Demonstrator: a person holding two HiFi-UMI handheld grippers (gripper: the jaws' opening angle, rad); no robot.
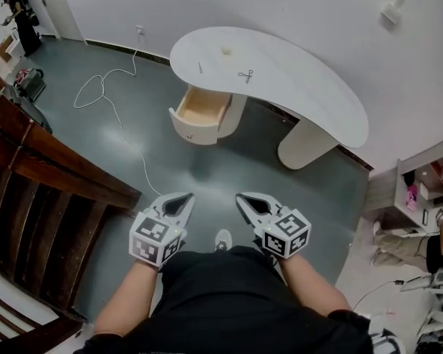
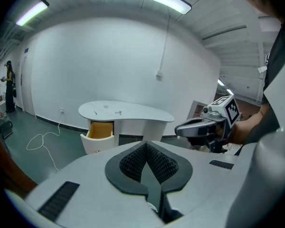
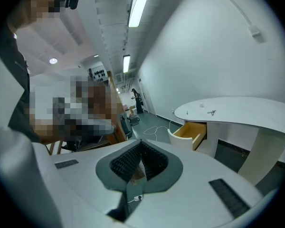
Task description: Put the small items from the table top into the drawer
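A white curved table stands far ahead by the wall, and its wooden drawer is pulled open at the left end. On the top lie a small white item, a thin dark stick and a dark wiry item. My left gripper and right gripper are held side by side in front of my body, well short of the table. Both are shut with nothing in them. The left gripper view shows the table, the drawer and the right gripper. The right gripper view shows the drawer and the wiry item.
A white cable snakes over the grey floor left of the table. A dark wooden railing runs along the left. A low shelf and gear stand at the right. A person stands at the far left corner.
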